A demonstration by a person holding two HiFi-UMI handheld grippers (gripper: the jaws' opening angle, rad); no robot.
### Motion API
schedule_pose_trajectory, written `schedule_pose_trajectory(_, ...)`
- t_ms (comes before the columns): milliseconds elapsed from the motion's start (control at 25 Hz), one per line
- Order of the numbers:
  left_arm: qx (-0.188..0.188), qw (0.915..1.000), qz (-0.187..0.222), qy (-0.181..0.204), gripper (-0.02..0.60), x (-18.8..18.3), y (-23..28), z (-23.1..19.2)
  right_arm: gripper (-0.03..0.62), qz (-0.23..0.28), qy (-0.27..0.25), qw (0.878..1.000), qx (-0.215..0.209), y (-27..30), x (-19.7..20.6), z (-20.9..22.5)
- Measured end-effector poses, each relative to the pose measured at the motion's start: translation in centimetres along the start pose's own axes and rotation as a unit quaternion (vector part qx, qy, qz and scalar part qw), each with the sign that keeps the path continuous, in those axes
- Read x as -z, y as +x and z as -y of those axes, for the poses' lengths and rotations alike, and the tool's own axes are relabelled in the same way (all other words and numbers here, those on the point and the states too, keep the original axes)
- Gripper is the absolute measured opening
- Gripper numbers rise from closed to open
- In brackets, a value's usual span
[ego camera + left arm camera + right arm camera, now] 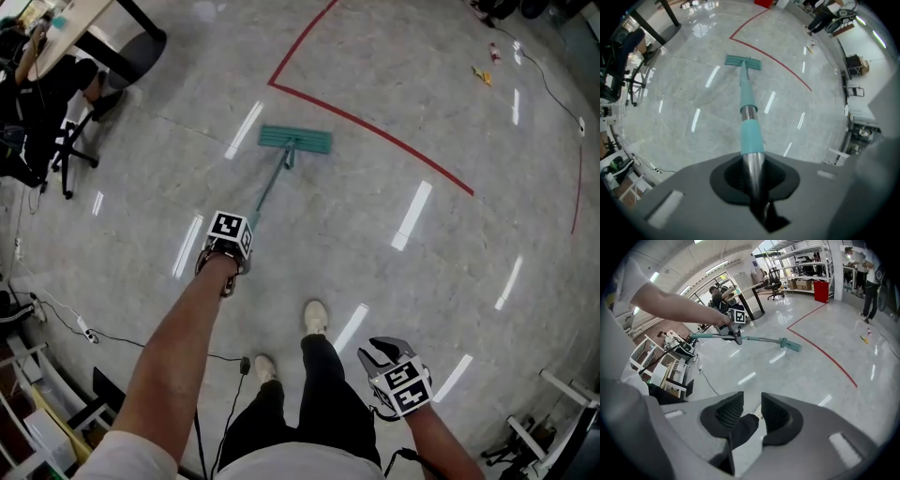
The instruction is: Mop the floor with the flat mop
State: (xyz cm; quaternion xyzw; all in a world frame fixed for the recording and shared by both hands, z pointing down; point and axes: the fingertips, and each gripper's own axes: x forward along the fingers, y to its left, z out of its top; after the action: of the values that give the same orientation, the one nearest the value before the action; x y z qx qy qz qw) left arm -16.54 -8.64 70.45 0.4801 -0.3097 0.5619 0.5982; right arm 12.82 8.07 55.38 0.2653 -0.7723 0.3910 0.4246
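**Teal mop out front, one gripper doing the holding**

Teal is marking the flat mop (pixel 295 140). Its head is lying flat on the floor (pixel 375 234), well ahead of our feet and near the corner of the red line (pixel 375 131), on our side of it. We are judging that the pad is sitting square to the pole so that its whole face is meeting the floor.

We are gripping the pole (pixel 272 183) with the left gripper (pixel 234 246). In the left gripper view its fingers (pixel 778 176) are pressing in on the bare metal just below the teal sleeve. We are reaching the left arm forward, so the pole is slanting down and away. That slant seems to be what is letting us push the head ahead of us without stooping.

We are carrying the right gripper (pixel 384 349) low at our right side, well apart from the mop. Its fingers (pixel 729 411) are standing apart around nothing; only our trouser leg and shoe are showing through the gap. We are taking it to be idle, free to join the pole if a stroke needs two holds.

For containers, we are seeing no bucket or basin anywhere on the floor. A red bin (pixel 821 291) is standing far off near the shelving, and we cannot tell what it is holding.
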Motion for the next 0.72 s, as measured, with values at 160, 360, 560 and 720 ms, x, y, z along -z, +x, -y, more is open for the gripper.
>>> schedule_pose_trajectory(160, -0.002, 1.0000, 0.007, 0.006, 0.043, 1.2, -0.3, -0.4, 0.121, 0.005, -0.005, 1.000, -0.005, 0.4, -0.5, -1.1)
schedule_pose_trajectory(360, -0.003, 0.9996, 0.023, 0.016, 0.043, 4.5, -1.3, -1.7, 0.121, 0.010, -0.018, 1.000, -0.006, 0.8, -0.9, -2.3)
schedule_pose_trajectory(560, -0.015, 0.9988, 0.030, 0.035, 0.043, 10.9, -1.8, -3.0, 0.121, 0.016, -0.035, 0.999, -0.006, 1.2, -1.2, -3.9)
schedule_pose_trajectory(720, -0.003, 0.9991, 0.029, 0.031, 0.043, 17.0, -0.9, -3.7, 0.121, 0.024, -0.044, 0.999, -0.005, 2.0, -1.6, -5.6)
